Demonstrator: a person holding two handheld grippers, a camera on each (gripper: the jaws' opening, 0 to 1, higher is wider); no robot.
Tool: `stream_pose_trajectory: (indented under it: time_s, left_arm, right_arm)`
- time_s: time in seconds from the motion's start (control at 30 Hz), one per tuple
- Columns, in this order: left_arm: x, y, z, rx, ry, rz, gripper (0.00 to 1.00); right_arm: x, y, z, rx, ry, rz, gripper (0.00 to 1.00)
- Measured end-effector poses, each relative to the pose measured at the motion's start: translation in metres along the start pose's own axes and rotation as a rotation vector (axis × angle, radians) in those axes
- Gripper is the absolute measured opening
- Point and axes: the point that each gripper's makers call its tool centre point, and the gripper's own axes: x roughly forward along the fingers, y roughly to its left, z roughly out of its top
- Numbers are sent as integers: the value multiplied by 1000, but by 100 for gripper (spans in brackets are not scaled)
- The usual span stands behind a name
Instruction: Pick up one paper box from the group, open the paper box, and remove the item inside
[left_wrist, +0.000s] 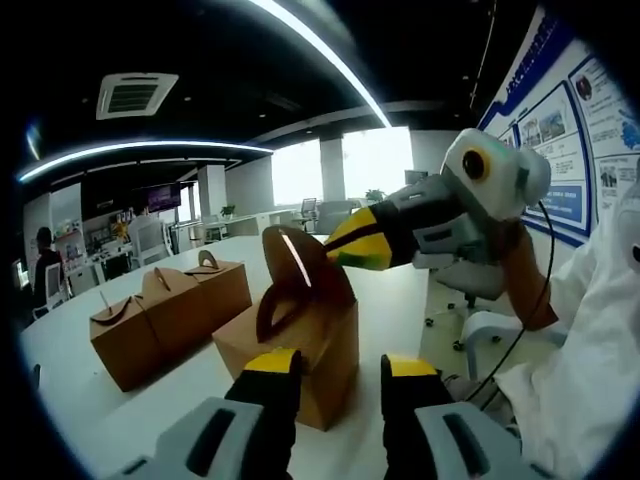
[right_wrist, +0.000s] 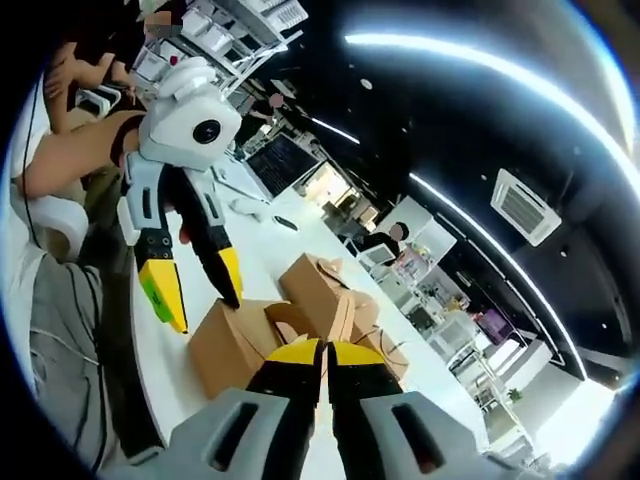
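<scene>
**A:** What is seen in the left gripper view?

**B:** The left gripper (left_wrist: 340, 375) is held with its yellow-tipped jaws apart, and nothing is gripped between them. Just beyond them, a brown paper box (left_wrist: 300, 345) is set on the white table (left_wrist: 390, 290). Its near lower corner is hidden behind the jaws. One handle flap (left_wrist: 300, 275) is raised, and the right gripper (left_wrist: 345, 248), reaching in from the right, is closed on the flap's upper edge. Three more boxes (left_wrist: 165, 315) are lined up to the left, touching one another. Blue posters (left_wrist: 560, 130) are hung on the far wall, but their writing is too small to be read.

**A:** And in the right gripper view?

**B:** The right gripper (right_wrist: 325, 352) is shown with its jaws pressed together; a brown flap (right_wrist: 300, 325) is met at their tips, though the contact is partly covered. The box (right_wrist: 235, 345) lies just beyond, on the table (right_wrist: 165, 360). The left gripper (right_wrist: 195, 290) hangs above it, jaws spread, holding nothing. The other boxes (right_wrist: 330, 290) are partly hidden behind the flap. No brand or label can be made out on any box.
</scene>
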Motion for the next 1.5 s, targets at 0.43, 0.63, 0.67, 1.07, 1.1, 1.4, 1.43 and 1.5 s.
stream_pose_trajectory:
  time_s: [0.43,0.63,0.67,1.07,1.1,1.4,1.43,1.5]
  left_arm:
    - [0,0,0,-1,-1,0,34]
    - [1,0,0,-1,-1,-1,34]
    - [1,0,0,-1,-1,0,34]
    - [0,0,0,-2,-1,-2,34]
    - [0,0,0,-2,-2,-1,34]
    - [0,0,0,-3,-3,-2,34]
    - [0,0,0,-3,-3,-2,34]
    - [1,0,0,-4,-4,-3,34]
  right_arm:
    - [-1,-3,-2,90,-18,21,4]
    - [-2,-5,-4,120,-21,25,4]
    - [-2,-6,-4,125,-21,26,4]
    - [-3,-12,-8,211,-30,40,4]
    - [-3,-13,-9,216,-29,39,4]
    - [-4,-15,-12,271,-39,55,4]
    - [-4,-15,-12,281,-41,59,4]
    - [-4,-15,-13,319,-51,69,4]
